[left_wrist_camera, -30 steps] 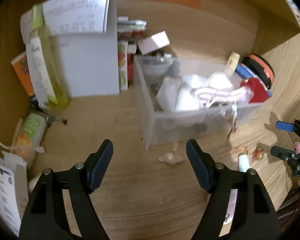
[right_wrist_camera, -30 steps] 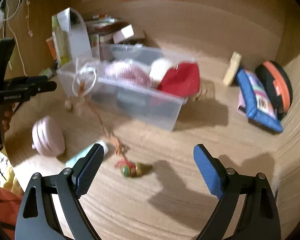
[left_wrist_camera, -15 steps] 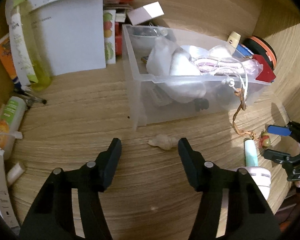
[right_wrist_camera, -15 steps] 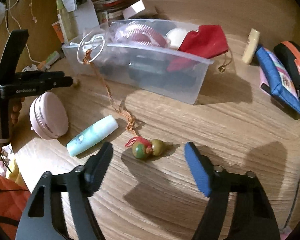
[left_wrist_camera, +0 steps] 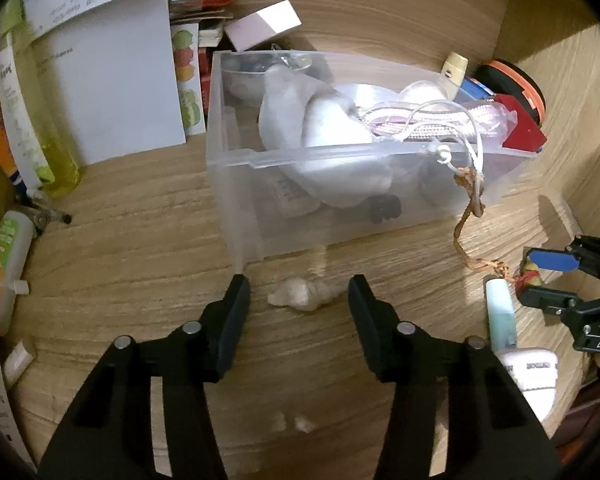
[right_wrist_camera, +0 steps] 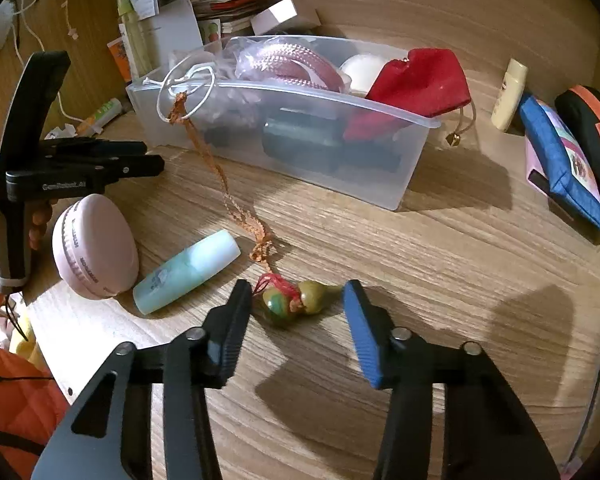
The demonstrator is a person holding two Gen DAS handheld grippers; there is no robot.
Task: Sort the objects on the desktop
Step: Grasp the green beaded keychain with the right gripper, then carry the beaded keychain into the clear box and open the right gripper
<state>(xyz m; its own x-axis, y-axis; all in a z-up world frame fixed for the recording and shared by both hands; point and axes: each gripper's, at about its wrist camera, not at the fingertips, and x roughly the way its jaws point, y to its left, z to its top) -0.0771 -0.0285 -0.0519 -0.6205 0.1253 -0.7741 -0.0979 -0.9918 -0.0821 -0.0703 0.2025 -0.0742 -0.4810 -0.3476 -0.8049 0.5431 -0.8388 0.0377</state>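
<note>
A clear plastic bin holds white, pink and red items. My left gripper is open, its fingertips either side of a small pale shell-like lump on the desk in front of the bin. My right gripper is open around a green gourd charm whose orange cord runs up to a white loop on the bin's rim. A mint tube and a pink round case lie left of the charm.
White box, yellow bottle and packets stand back left. A cream tube, blue pouch and orange-black case lie at the right. Wooden walls enclose the desk.
Both grippers have moved forward and down. The left now brackets the pale lump; the right now brackets the gourd charm. Both stay open.
</note>
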